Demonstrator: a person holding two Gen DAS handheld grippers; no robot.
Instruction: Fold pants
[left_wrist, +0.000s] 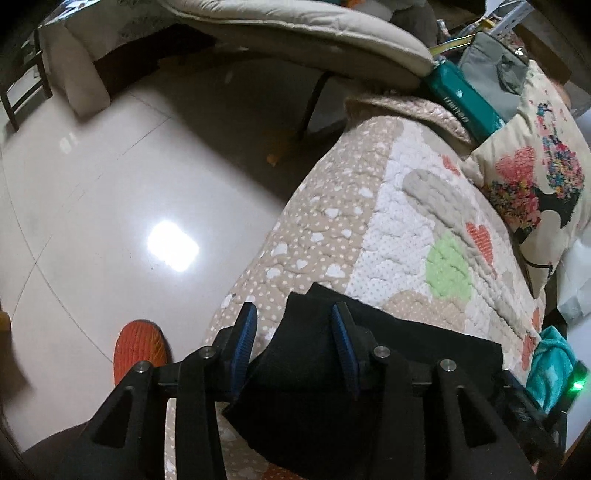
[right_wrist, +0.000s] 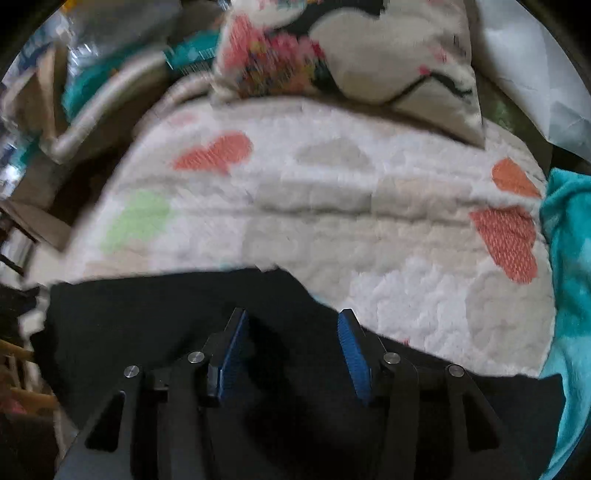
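The black pants (left_wrist: 399, 354) lie on a quilted bed cover with hearts (left_wrist: 406, 206). In the left wrist view my left gripper (left_wrist: 293, 317) is open, its blue pads spread over the pants' left edge near the side of the bed. In the right wrist view the pants (right_wrist: 147, 317) fill the lower frame and my right gripper (right_wrist: 291, 325) is open just above the black cloth, close to its far edge. The right wrist view is blurred by motion. Neither gripper holds anything that I can see.
A printed pillow (left_wrist: 532, 173) lies at the head of the bed, also in the right wrist view (right_wrist: 351, 55). A teal cloth (right_wrist: 572, 277) lies at the right. A tiled floor (left_wrist: 110, 184) and an orange shoe (left_wrist: 138, 347) are left of the bed. A teal box (left_wrist: 461, 99) lies beyond the pillow.
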